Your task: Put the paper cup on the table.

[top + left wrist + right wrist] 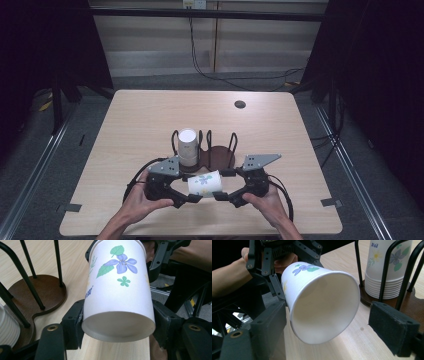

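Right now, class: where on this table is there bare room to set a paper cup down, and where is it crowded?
Free: the pale wooden tabletop from the dark wire cup rack to the far edge, broken by one round dark grommet, and both side strips. Crowded: the near middle, where the left hand-held gripper holds the flowered white paper cup beside the right hand-held gripper.

Backdrop as I see it from the high view. Table [150, 115]: light wood-grain top, rounded corners, one dark round cable port [240, 104] near its far edge. Floor [75, 150]: grey carpet, with a metal rail [35, 172] running along each side of the table. Far wall [250, 55]: pale panels with a dark horizontal bar [210, 15] across the top; black cables [200, 65] hang down it and trail over the floor. Black curtains [390, 90] close in both sides. Lighting: dim, falling mostly on the table.
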